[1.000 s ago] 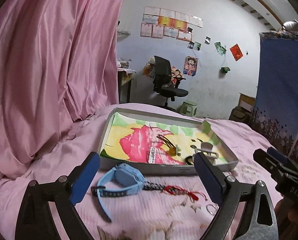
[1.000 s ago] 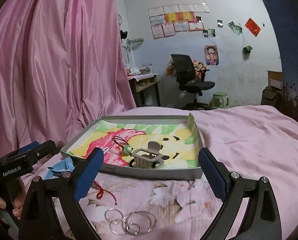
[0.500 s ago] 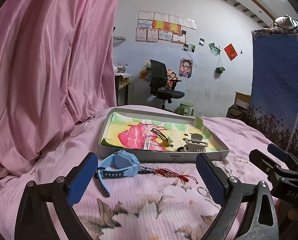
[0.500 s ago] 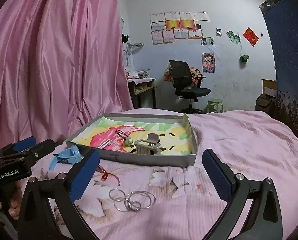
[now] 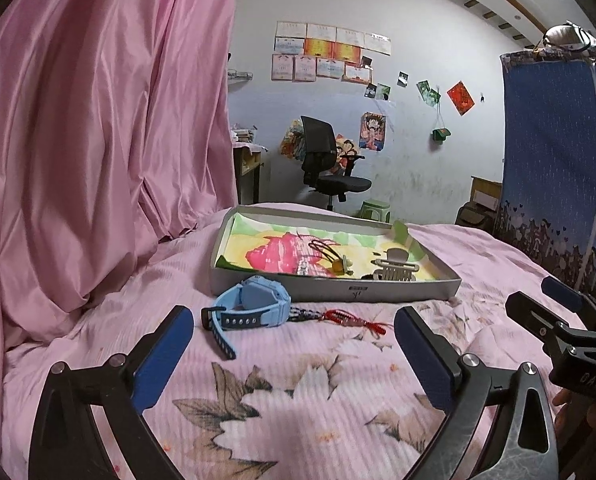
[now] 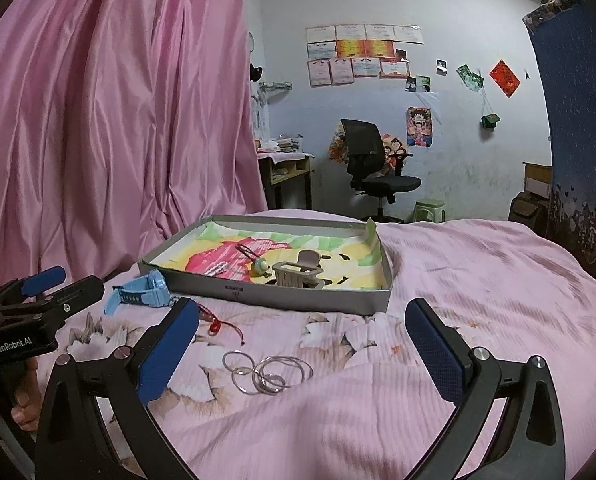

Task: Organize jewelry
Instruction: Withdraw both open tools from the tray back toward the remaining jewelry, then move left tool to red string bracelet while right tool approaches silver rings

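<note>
A grey tray (image 5: 337, 292) with a coloured drawing as lining lies on the pink bedspread. In it are a beige hair claw (image 5: 393, 268), a small charm on a black cord (image 5: 339, 264) and a small sparkly clip (image 5: 302, 267). In front of the tray lie a light blue watch (image 5: 258, 304) and a red cord bracelet (image 5: 349, 318). Nearer, several thin silver rings (image 6: 266, 372) lie in a heap. My left gripper (image 5: 294, 314) is open and empty, short of the watch. My right gripper (image 6: 301, 308) is open and empty, above the rings and short of the tray (image 6: 278, 294).
A pink curtain (image 5: 98, 140) hangs along the left. A blue curtain (image 5: 557, 160) stands at the right. Beyond the bed are a black office chair (image 6: 373, 168), a desk (image 6: 286, 168) and a green stool (image 6: 429, 208).
Both grippers have drawn back from the tray, which now looks smaller and farther. Their jaws have spread a little wider. The jewelry has not moved.
</note>
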Tool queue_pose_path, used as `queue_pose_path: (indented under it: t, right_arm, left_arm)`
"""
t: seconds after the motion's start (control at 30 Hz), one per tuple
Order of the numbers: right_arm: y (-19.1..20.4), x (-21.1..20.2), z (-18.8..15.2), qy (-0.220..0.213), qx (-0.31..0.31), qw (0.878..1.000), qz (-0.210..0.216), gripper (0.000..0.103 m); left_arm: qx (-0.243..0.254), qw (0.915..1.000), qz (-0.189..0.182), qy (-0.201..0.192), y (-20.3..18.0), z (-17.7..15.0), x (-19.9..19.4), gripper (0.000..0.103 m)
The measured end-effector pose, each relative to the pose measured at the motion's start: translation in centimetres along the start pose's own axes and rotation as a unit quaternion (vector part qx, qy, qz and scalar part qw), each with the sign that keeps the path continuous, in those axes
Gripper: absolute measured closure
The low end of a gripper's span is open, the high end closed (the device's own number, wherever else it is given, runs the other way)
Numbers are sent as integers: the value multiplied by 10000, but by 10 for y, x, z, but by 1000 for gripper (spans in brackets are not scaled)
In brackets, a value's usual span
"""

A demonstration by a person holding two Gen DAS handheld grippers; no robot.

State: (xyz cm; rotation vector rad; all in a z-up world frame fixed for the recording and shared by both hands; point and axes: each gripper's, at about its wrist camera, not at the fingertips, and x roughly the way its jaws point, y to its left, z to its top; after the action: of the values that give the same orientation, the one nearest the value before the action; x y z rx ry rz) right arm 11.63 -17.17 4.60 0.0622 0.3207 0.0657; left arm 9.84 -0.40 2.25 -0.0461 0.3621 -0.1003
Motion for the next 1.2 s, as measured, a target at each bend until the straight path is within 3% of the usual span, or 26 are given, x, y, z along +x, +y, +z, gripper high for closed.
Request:
queue_pose_path:
  t: [0.37, 0.93, 1.1, 1.2]
  right_arm:
    - [2, -7, -5, 12, -194, 9998, -55, 1]
    - [-19, 20, -8, 879, -129, 9960, -33, 3]
    - [-22, 33, -11, 1143, -85, 9934, 69, 9]
    - [-25, 42, -13, 1319, -32, 9912, 141, 23]
  left_arm:
    - [155, 9998, -52, 134, 2, -8, 0, 2]
    - [217, 9975, -248, 627, -5, 0, 29, 2]
    - [372, 9949, -267, 900, -11, 2, 43, 2]
    - [406, 9925, -386, 1085, -13, 4, 53, 2]
